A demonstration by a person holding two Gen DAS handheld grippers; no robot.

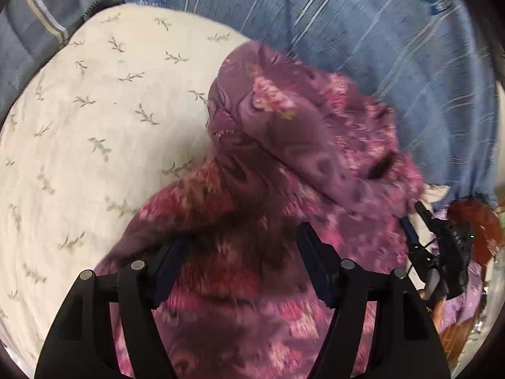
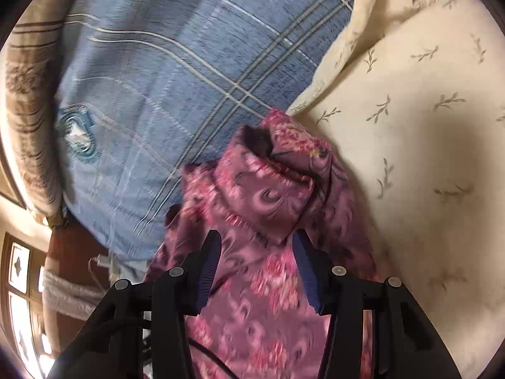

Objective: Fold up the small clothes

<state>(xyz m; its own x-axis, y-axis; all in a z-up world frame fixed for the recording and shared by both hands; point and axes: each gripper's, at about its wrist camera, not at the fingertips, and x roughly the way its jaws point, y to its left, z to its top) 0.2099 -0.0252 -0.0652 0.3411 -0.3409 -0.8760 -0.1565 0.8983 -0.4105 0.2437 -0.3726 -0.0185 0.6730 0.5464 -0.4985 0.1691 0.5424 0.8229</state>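
A purple-pink floral garment [image 1: 284,164] lies bunched on the cream leaf-print pillow [image 1: 94,126], partly over the blue plaid bedding. My left gripper [image 1: 243,240] is open, its jaws wide apart just above the garment's near part, gripping nothing. In the right wrist view the same garment [image 2: 268,195] is crumpled in a heap, with a dark opening at its far end. My right gripper [image 2: 255,240] is open, its blue-padded fingers [image 2: 210,262] straddling the cloth without pinching it. The right gripper's body shows at the right edge of the left wrist view [image 1: 442,246].
Blue plaid bedding [image 1: 363,31] lies behind the garment, also in the right wrist view [image 2: 173,72]. The cream pillow [image 2: 410,142] fills the right of that view. A striped brown cushion [image 2: 28,94] and a window [image 2: 19,315] sit at the left.
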